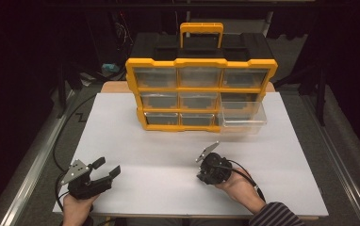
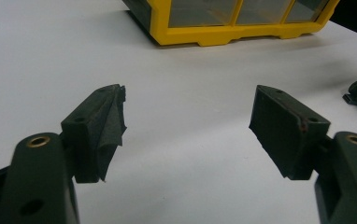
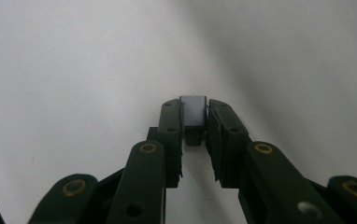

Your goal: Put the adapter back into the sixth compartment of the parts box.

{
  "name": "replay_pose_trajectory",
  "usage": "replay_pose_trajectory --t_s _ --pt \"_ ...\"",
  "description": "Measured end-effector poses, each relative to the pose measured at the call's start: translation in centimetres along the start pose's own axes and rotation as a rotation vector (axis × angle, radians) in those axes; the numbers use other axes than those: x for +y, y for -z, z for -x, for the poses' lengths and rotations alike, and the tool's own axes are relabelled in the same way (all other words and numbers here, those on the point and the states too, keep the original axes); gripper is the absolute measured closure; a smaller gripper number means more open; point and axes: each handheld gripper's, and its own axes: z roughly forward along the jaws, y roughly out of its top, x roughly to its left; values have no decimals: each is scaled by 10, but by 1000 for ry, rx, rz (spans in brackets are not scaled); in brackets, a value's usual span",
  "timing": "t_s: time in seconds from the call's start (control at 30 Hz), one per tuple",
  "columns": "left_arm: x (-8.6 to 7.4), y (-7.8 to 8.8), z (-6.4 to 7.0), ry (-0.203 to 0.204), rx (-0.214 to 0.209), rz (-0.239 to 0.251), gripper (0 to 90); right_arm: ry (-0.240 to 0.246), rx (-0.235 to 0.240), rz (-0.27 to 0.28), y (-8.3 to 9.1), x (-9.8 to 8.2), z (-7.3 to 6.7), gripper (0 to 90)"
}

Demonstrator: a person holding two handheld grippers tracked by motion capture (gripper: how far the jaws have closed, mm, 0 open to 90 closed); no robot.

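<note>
While the left claw (image 1: 108, 169) waits spread wide and empty, the right claw (image 3: 194, 122) pinches a small grey block (image 3: 193, 113) just over the table (image 1: 168, 150), seemingly bound for the pulled-out clear drawer (image 1: 242, 117).

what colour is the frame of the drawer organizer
Yellow frame, with clear drawers and a black back; it shows best in the high view.

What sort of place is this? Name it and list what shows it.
Probably a lab or workshop recording bench: a white table in a dark room, a yellow parts organizer with clear drawers, one drawer pulled out, and cables trailing off the edge.
</note>
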Motion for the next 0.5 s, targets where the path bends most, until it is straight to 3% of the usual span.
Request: replay_pose_trajectory --t_s 0.5 --pt "0 0 0 -1 3 -4 274 -45 30 87 7 -12 6 768"
